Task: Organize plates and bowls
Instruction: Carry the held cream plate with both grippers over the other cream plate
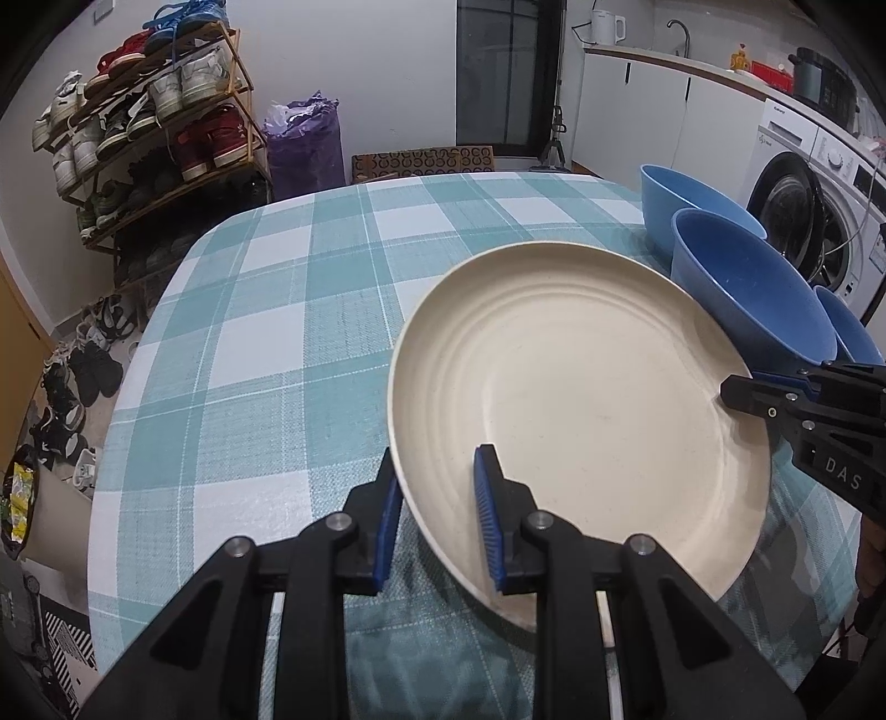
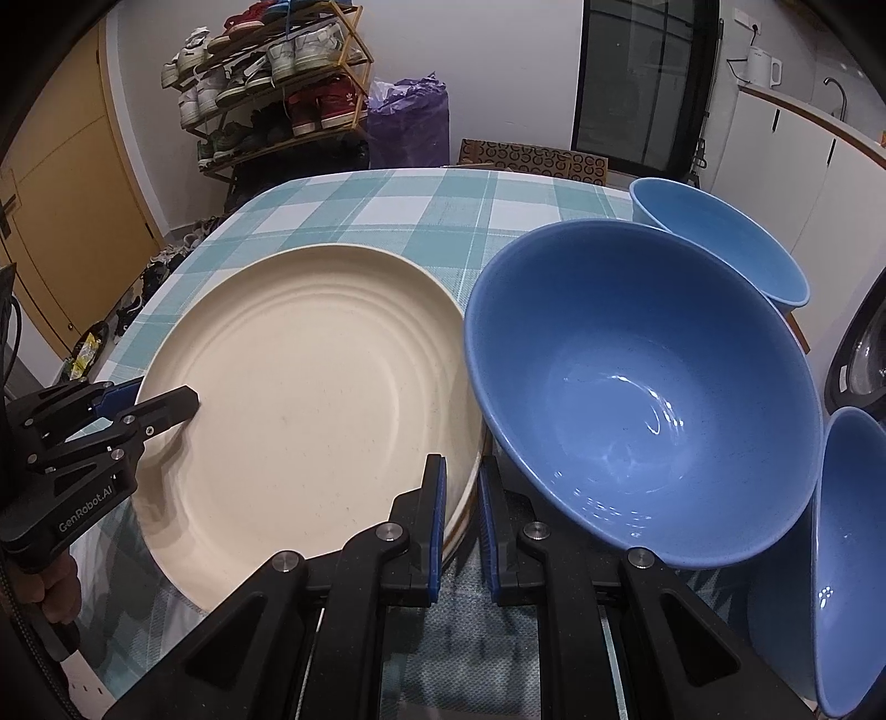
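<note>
A lived-in home, its kitchen and entry sharing one room; a table (image 1: 288, 310) under a teal-and-white checked cloth fills the near ground; at far left a wooden shoe rack (image 1: 160, 122) is crammed with sneakers, more shoes (image 1: 83, 376) scattered on the floor below it; far right runs a white counter (image 1: 692, 66) with an electric kettle (image 1: 606, 25) and a tap (image 1: 680, 33); a front-loading washing machine (image 1: 803, 216) stands under it; a dark glass door (image 1: 504, 72) sits in the far wall.
</note>
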Tool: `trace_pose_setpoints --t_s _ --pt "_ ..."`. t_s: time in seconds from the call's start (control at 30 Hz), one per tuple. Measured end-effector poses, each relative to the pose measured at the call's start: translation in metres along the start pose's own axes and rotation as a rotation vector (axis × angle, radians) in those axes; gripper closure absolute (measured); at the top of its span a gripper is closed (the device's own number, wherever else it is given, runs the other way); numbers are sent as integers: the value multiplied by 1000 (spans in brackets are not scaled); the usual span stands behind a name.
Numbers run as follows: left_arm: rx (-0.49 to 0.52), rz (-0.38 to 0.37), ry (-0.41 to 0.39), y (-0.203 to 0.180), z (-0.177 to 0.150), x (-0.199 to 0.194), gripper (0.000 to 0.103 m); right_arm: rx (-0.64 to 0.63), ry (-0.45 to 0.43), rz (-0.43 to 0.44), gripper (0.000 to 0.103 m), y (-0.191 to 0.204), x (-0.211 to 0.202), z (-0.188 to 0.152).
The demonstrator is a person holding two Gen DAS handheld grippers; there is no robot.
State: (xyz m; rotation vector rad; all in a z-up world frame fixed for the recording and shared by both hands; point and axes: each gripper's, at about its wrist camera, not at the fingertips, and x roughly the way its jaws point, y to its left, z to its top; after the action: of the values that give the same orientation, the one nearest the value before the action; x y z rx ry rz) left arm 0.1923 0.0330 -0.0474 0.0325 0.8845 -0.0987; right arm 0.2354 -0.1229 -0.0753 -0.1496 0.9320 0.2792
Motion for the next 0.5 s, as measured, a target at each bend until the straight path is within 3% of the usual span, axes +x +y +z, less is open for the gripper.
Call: trace_pose_setpoints --t_s 0.5 --pt "58 56 11 -7 -5 8 79 -75 -10 -95 90 10 9 -3"
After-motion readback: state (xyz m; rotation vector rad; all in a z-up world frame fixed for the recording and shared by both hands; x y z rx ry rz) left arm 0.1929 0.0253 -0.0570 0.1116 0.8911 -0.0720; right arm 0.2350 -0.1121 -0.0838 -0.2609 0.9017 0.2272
